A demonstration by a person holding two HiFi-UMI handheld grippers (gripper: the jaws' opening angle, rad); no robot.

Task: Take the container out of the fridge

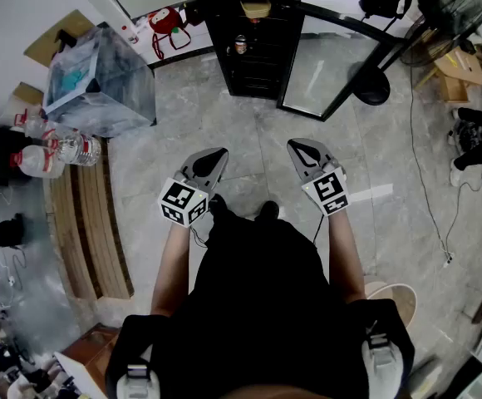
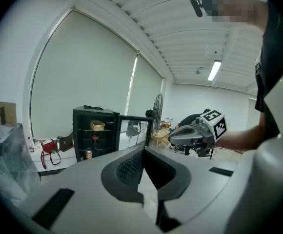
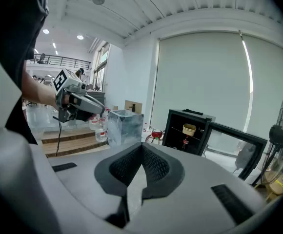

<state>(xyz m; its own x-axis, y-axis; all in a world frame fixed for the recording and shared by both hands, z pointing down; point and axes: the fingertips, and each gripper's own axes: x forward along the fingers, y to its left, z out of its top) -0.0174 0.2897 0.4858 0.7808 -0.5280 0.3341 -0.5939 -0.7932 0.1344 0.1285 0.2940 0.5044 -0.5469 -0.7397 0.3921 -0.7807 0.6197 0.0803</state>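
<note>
A: Listing by head view. Item: fridge, standing on the floor well ahead of the person, door swung wide. Item: container, a pale tub on the top shelf, near that shelf's front edge.

B: Claws?

A: Left gripper and right gripper, both held out at waist height and well apart from the fridge.

B: Left gripper view?

A: Claw pressed together at the tips, nothing between. The container sits alone on its shelf, with a bottle one shelf down and a can lower.

B: Right gripper view?

A: Same entry: claw closed and empty. The fridge is seen at a slant, with the open door on its right side.

B: Handling note?

A: Judgement only. Close the distance first, then spread one claw before it enters the top shelf. Come in level from the front edge, take the tub by its wall or rim and draw it straight out, clear of the door and the shelf above the bottle.
</note>
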